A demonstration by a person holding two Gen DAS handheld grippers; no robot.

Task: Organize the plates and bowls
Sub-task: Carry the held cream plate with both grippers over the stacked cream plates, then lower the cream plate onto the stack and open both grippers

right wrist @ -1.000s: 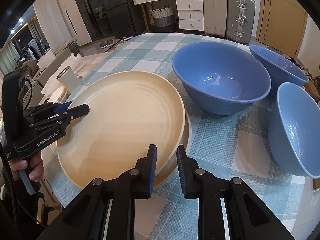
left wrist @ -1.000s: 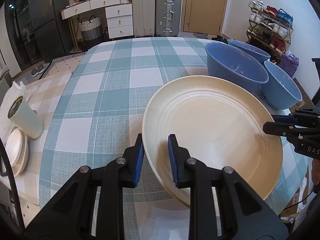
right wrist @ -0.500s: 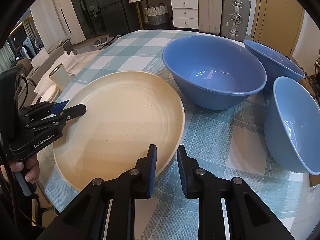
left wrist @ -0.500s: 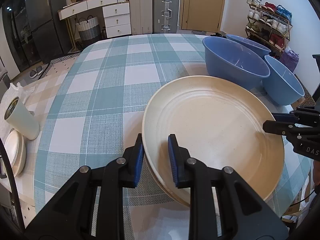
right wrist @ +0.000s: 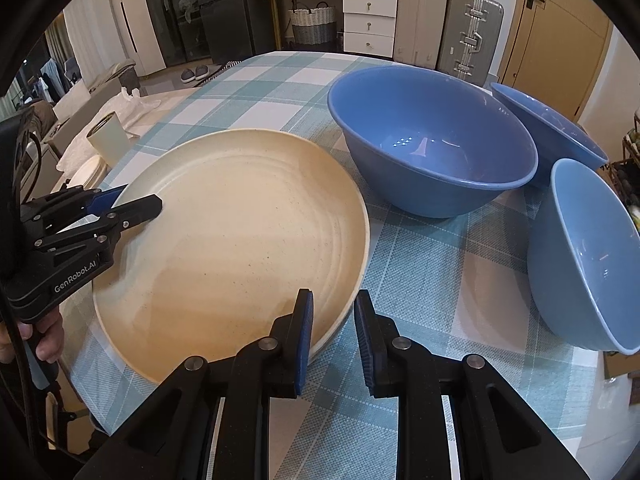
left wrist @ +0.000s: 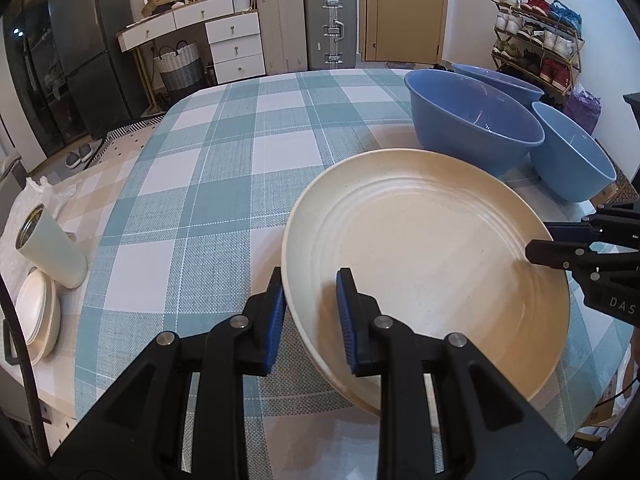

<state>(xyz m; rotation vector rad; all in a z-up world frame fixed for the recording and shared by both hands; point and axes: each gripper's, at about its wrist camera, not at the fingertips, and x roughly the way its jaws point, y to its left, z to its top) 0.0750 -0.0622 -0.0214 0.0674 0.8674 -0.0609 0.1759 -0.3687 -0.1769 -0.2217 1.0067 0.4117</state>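
Note:
A large cream plate (left wrist: 432, 248) (right wrist: 240, 232) lies on the checked tablecloth, resting on a second cream plate (left wrist: 340, 384) whose rim peeks out beneath. My left gripper (left wrist: 309, 276) (right wrist: 136, 200) is shut on the top plate's near-left rim. On the opposite rim my right gripper (right wrist: 333, 296) (left wrist: 540, 240) is shut as well. Three blue bowls stand beyond the plates: a big one (right wrist: 432, 152), one behind it (right wrist: 548, 128), and one tilted at the right (right wrist: 592, 260).
A pale green cup (left wrist: 52, 248) and a stack of small white plates (left wrist: 38, 312) sit on a side surface at the left. The table's edge (left wrist: 280, 432) runs close below the plates. A person's hand (right wrist: 44, 344) holds the left gripper.
The top plate has sunk and slid over the plate beneath, which now shows only a thin rim. Both grips on the plate are unchanged.

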